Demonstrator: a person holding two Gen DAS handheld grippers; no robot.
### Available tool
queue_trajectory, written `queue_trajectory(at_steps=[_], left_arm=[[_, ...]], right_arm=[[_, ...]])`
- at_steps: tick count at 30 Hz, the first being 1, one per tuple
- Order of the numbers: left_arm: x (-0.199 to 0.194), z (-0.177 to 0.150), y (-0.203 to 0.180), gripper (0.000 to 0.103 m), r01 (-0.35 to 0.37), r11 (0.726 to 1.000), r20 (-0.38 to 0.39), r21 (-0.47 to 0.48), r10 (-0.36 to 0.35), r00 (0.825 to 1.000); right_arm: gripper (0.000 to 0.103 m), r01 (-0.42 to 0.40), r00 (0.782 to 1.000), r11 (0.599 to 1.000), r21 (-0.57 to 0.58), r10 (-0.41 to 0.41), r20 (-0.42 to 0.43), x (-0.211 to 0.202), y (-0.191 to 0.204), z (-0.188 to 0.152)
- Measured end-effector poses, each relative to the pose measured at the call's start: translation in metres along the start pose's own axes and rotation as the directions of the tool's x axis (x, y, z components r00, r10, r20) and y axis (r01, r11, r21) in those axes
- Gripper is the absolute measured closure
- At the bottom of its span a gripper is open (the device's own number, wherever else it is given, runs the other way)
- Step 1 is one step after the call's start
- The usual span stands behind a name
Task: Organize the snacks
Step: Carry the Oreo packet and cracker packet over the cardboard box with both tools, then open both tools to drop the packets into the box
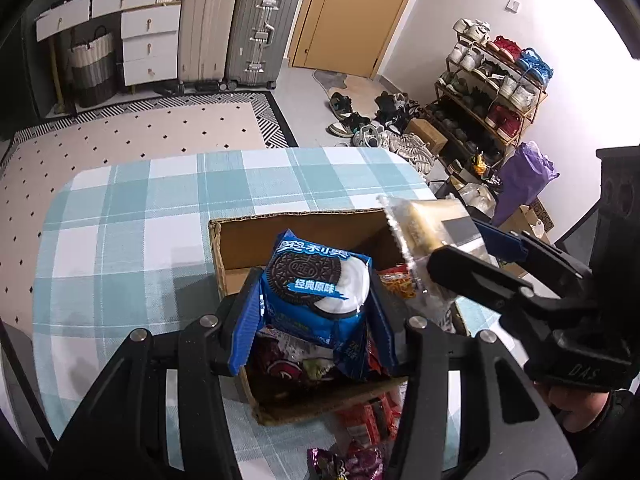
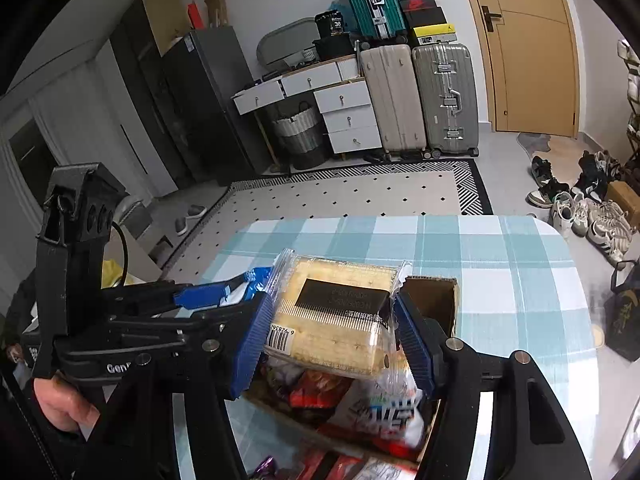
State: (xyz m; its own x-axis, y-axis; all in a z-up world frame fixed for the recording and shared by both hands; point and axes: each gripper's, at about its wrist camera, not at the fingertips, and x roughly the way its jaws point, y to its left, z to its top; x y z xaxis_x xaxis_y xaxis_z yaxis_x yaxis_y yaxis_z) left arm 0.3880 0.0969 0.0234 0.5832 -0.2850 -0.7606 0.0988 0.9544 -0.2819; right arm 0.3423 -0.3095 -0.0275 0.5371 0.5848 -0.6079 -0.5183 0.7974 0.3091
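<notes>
Left tongs (image 1: pixel 316 316) clamped on the Oreo pack (image 1: pixel 320 292), held above the cardboard box (image 1: pixel 240 236) on the checked worktop (image 1: pixel 140 220). Right tongs (image 2: pixel 332 336) clamped on the clear cracker pack (image 2: pixel 340 316), also over the box, just beside its far right corner. Box holds mixed snack packets (image 2: pixel 376 408); more red packets (image 1: pixel 368 420) lie on the worktop at its near edge.

Left gripper (image 1: pixel 316 316): my unit has a black frame, ribbed blue pads (image 1: pixel 245 332) and silver screw heads.
Right gripper (image 2: pixel 336 332): I see the same black frame, blue ribbed pads (image 2: pixel 250 344), white "Gen" lettering.
Hand (image 2: pixel 60 404): bare skin, dark sleeve.
</notes>
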Motion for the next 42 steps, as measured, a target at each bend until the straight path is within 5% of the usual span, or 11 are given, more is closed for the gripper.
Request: queue_trajectory(at_steps=[8, 11, 18, 42], left_arm=[[0.024, 0.0, 0.012, 0.056, 0.041, 0.999, -0.02, -0.02, -0.041, 0.999], [0.028, 0.0, 0.019, 0.035, 0.049, 0.997, -0.041, -0.066, -0.052, 0.998], [0.008, -0.008, 0.014, 0.025, 0.048, 0.998, 0.005, -0.041, -0.048, 0.999], [-0.063, -0.055, -0.023, 0.021, -0.045, 0.999, 0.075, -0.009, 0.046, 0.996]], right_arm=[[0.037, 0.014, 0.999, 1.0, -0.008, -0.014, -0.029, 0.03, -0.008, -0.006], [0.018, 0.03, 1.0, 1.0, 0.005, -0.03, -0.002, 0.028, -0.015, -0.008], [0.018, 0.036, 0.998, 0.999, 0.004, -0.036, 0.053, 0.005, -0.023, -0.013], [0.013, 0.038, 0.991, 0.999, -0.014, -0.036, 0.132, -0.081, -0.003, -0.046]])
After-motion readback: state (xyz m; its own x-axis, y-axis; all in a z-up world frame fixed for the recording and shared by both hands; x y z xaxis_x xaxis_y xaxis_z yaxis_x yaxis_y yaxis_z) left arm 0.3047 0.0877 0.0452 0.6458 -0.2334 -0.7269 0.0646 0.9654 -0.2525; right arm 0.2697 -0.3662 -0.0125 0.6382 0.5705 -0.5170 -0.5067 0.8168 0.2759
